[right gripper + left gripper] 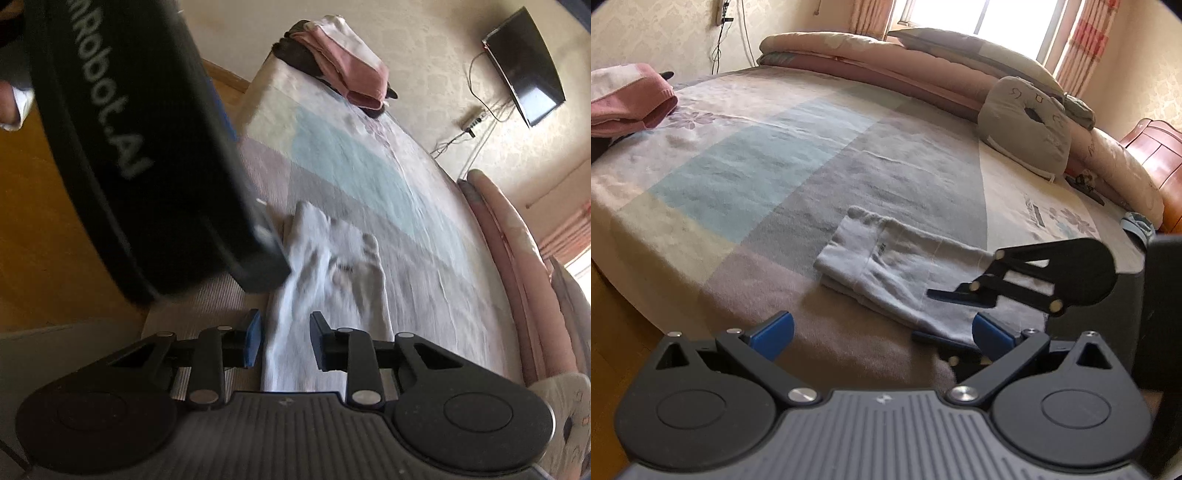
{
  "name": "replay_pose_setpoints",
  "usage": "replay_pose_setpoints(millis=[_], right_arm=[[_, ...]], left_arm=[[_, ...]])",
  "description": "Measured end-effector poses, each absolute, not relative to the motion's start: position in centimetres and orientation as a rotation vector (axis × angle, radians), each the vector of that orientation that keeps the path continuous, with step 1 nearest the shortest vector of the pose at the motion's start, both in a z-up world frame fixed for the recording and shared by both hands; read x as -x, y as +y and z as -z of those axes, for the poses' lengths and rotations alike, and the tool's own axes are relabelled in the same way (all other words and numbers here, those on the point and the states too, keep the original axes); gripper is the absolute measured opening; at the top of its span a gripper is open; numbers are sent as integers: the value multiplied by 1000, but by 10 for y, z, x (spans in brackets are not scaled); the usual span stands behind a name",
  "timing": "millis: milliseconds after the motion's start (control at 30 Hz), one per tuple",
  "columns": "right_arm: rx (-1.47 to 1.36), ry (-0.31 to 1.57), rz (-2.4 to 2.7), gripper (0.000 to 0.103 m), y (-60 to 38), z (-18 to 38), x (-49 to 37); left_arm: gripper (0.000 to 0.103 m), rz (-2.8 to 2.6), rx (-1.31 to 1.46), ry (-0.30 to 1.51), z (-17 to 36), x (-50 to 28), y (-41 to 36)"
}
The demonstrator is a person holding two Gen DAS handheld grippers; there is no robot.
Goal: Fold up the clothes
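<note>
The folding is far along, I judge: the grey garment (886, 273) is lying already doubled on the bed (746, 173), at about 1 o'clock from the left claw (882, 334), which is standing released and empty. The right claw (286, 341) is closing around the near end of the cloth; the fabric is passing between its fingers (whether they already pinch it, I cannot tell). Next it needs a firm grip, then one more fold. No containers are showing.
</note>
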State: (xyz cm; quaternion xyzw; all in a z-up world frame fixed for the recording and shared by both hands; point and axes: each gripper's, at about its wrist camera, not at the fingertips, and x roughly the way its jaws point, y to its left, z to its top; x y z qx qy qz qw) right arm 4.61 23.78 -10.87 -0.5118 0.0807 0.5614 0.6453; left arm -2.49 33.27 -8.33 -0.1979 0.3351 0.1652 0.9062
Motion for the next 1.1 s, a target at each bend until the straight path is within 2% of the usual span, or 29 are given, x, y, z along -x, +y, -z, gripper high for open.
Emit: replay_pose_setpoints(millis=[67, 133, 200, 267, 767, 867, 1100], right_arm=[[1187, 158, -1268, 33, 242, 111, -44], [1198, 150, -1264, 26, 246, 113, -42], [1184, 187, -1275, 8, 247, 112, -42], [1163, 192, -1269, 5, 244, 112, -41], [984, 289, -1261, 4, 228, 83, -57], [977, 292, -1262, 4, 224, 81, -55], [964, 298, -1258, 4, 216, 77, -55]], left_arm=[[102, -338, 422, 691, 82, 23, 337], [102, -331, 453, 686, 82, 21, 342], [102, -320, 500, 677, 82, 21, 347], [102, -300, 573, 662, 85, 20, 354], [102, -97, 1163, 550, 147, -1, 393], [102, -96, 1217, 540, 160, -13, 397], [102, -135, 1135, 477, 152, -28, 400]])
